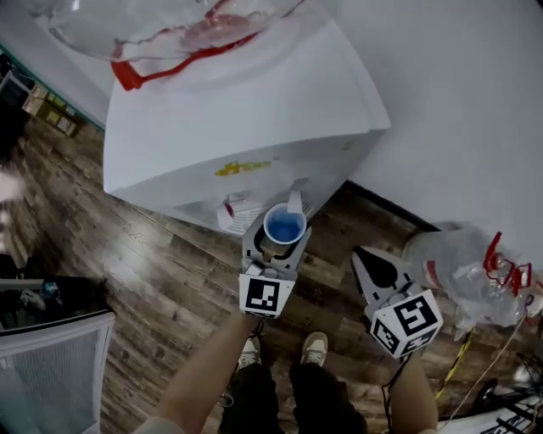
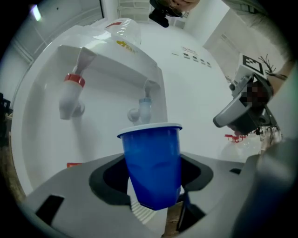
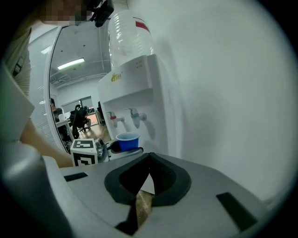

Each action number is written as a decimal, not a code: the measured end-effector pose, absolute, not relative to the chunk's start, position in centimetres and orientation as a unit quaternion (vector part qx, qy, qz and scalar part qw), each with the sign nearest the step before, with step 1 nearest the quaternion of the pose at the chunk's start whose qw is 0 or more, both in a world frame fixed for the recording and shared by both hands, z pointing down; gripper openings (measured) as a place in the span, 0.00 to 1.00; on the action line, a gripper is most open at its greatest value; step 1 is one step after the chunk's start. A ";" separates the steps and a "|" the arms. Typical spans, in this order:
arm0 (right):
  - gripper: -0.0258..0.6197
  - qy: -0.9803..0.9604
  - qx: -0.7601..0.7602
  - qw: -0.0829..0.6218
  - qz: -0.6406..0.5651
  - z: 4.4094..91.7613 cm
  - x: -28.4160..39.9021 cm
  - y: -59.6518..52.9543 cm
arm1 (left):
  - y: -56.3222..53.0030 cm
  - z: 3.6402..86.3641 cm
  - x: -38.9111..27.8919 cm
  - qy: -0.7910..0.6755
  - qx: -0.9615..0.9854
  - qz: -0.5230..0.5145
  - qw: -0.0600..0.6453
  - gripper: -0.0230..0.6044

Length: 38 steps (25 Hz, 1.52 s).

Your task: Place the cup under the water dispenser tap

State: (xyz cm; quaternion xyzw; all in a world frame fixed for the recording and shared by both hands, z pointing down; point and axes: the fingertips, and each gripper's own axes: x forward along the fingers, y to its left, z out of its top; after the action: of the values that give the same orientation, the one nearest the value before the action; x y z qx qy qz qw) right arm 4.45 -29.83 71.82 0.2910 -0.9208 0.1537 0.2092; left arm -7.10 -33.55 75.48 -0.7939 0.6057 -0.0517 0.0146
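Left gripper (image 2: 155, 188) has its jaws clamped on the one blue plastic cup (image 2: 152, 158), upright, rim up, pads pressing its lower half. Its own view puts the cup right in front of the white water dispenser (image 2: 200, 107), rim just below the blue-collared tap (image 2: 142, 108), with the red-collared tap (image 2: 72, 95) off to the left. That's two taps, one cup.

Over to the right gripper (image 3: 146, 169): jaws drawn together, tips meeting, nothing between them. Its view catches what the left one can't, the whole dispenser from the side, cup out in front of the recess and lower than both taps.

From the head view, both grippers show side by side over the wood-plank floor (image 1: 161, 280), each with one marker cube. That view alone shows a second clear water bottle (image 1: 458, 267) lying by the wall, besides the clear bottle (image 1: 153, 25) on top of the dispenser: two bottles.
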 end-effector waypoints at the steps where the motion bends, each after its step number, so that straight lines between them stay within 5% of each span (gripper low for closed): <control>1: 0.05 -0.920 0.291 0.209 0.158 72.5 4.4 -29.9 | -33.8 76.1 -7.0 0.607 -0.792 -0.059 0.024 0.49; 25: 0.05 -0.899 0.281 0.253 0.222 80.5 5.9 -29.1 | -37.9 80.5 -8.9 0.757 -0.646 -0.086 0.049 0.49; 38: 0.05 -0.889 0.283 0.258 0.252 81.2 7.2 -27.6 | -37.9 81.2 -8.5 0.761 -0.644 -0.073 0.008 0.63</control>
State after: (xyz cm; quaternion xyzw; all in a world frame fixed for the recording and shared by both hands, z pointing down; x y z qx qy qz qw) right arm 7.19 -27.57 81.24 0.2829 -0.8886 0.2524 0.2582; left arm -8.50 -37.95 81.24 -0.6441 0.7614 -0.0734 0.0076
